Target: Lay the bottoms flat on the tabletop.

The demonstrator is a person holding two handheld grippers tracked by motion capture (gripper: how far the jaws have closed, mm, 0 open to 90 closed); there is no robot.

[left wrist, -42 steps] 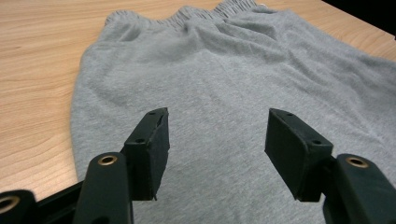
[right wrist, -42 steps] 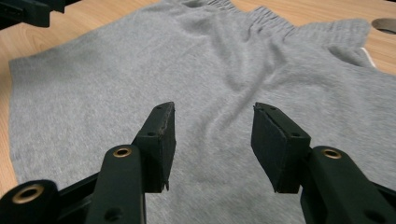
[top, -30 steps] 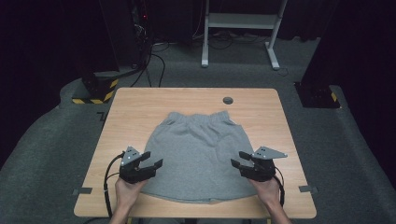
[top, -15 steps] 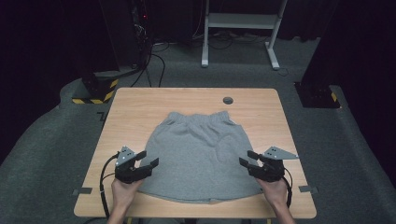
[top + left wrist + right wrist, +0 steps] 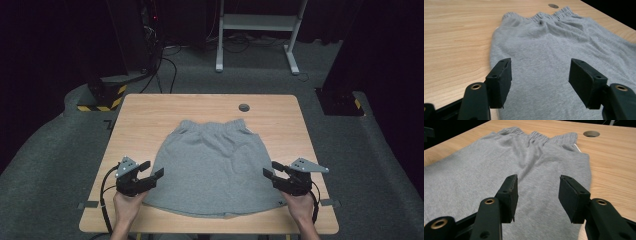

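Observation:
A grey pair of shorts (image 5: 215, 165) lies flat on the wooden table (image 5: 145, 120), its elastic waistband at the far end and its hem toward the person. My left gripper (image 5: 154, 168) hovers at the shorts' left edge near the hem, open, with nothing between its pads. In the left gripper view the jaws (image 5: 540, 72) stand wide over the grey shorts (image 5: 549, 42). At the right edge my right gripper (image 5: 269, 168) is open too. The right gripper view has its jaws (image 5: 537, 187) apart above the shorts (image 5: 499, 157).
A round cable hole (image 5: 244, 107) sits in the table beyond the waistband. Bare wood runs along both sides of the shorts. Behind the table stand a white desk frame (image 5: 260, 22), floor cables and a yellow-and-black striped base (image 5: 102, 95).
My right gripper has slid outward to the right, from over the cloth to its right edge. The left gripper has barely shifted. Both stay open.

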